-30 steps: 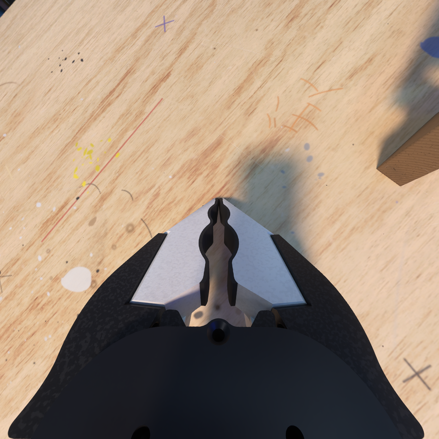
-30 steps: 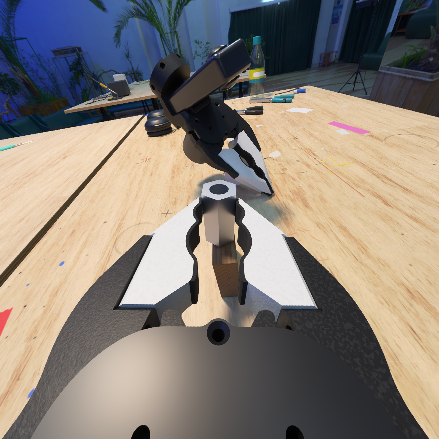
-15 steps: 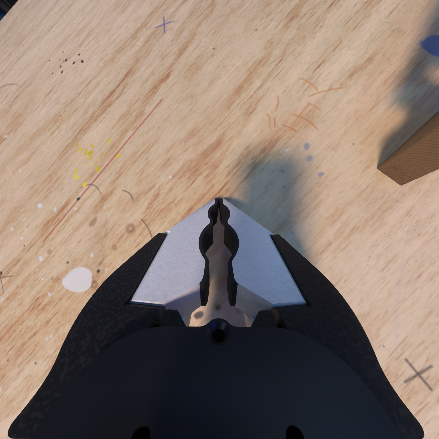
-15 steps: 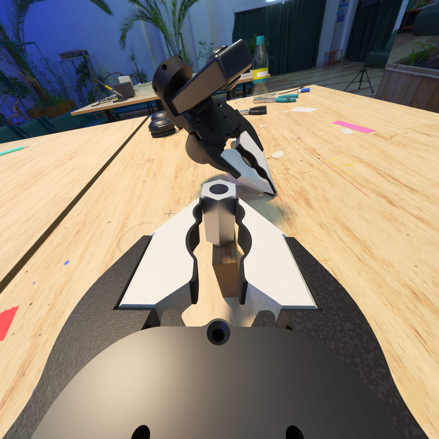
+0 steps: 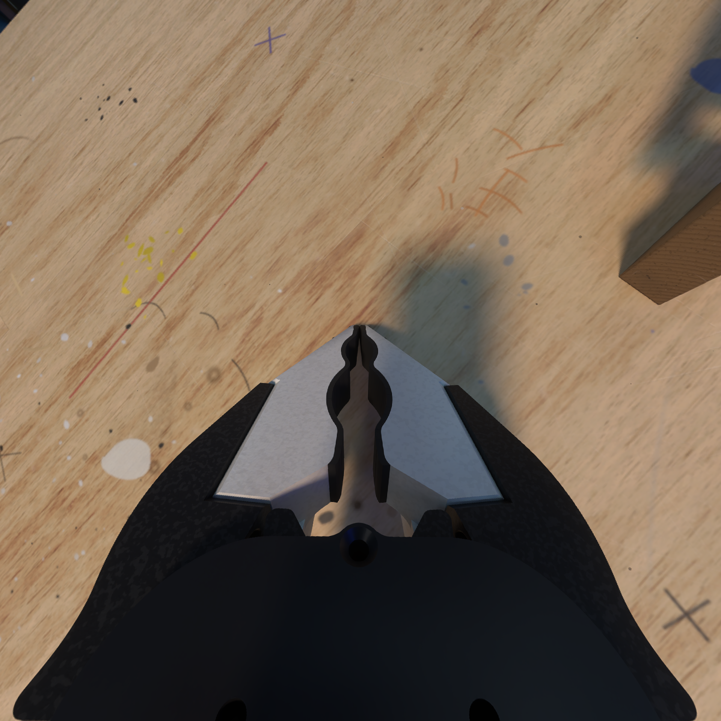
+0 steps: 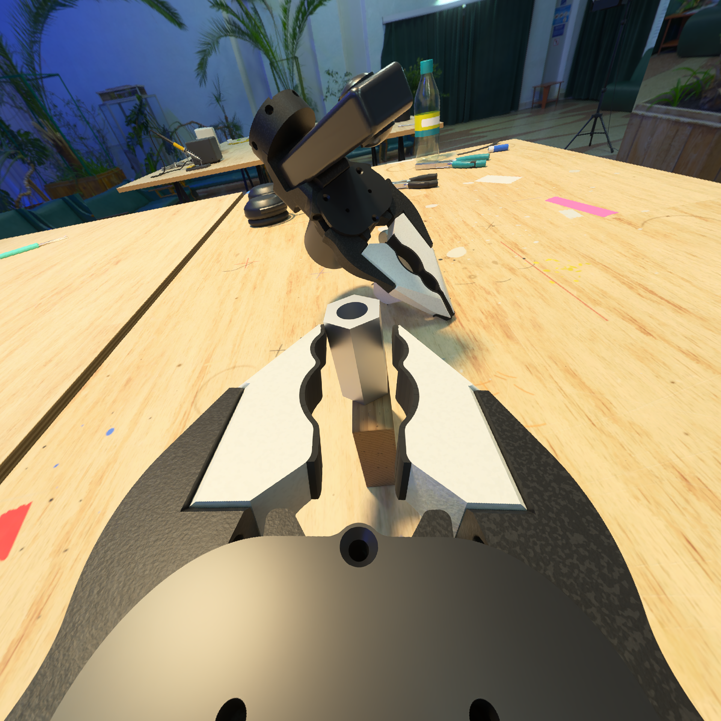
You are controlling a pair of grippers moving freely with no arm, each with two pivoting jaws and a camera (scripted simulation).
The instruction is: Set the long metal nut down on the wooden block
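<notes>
The long metal nut (image 6: 357,351) is a silver hex column that stands upright on the near end of the small wooden block (image 6: 374,448), leaning slightly left. My right gripper (image 6: 357,329) is open around it: the left finger is at the nut's side and a narrow gap shows at the right finger. My left gripper (image 5: 359,327) is shut and empty, tips down close to the table. It also shows in the right wrist view (image 6: 448,312), just beyond the nut. One corner of the block (image 5: 679,265) shows at the right edge of the left wrist view.
A seam (image 6: 156,296) runs between the two wooden tabletops on the left. At the far end stand a bottle (image 6: 427,109), pliers (image 6: 417,181), teal-handled tools (image 6: 468,160) and a black round stack (image 6: 265,206). A pink strip (image 6: 581,206) lies at the right.
My right gripper's jaws have spread a little, leaving a gap beside the nut, which now leans slightly left. The left gripper has not moved.
</notes>
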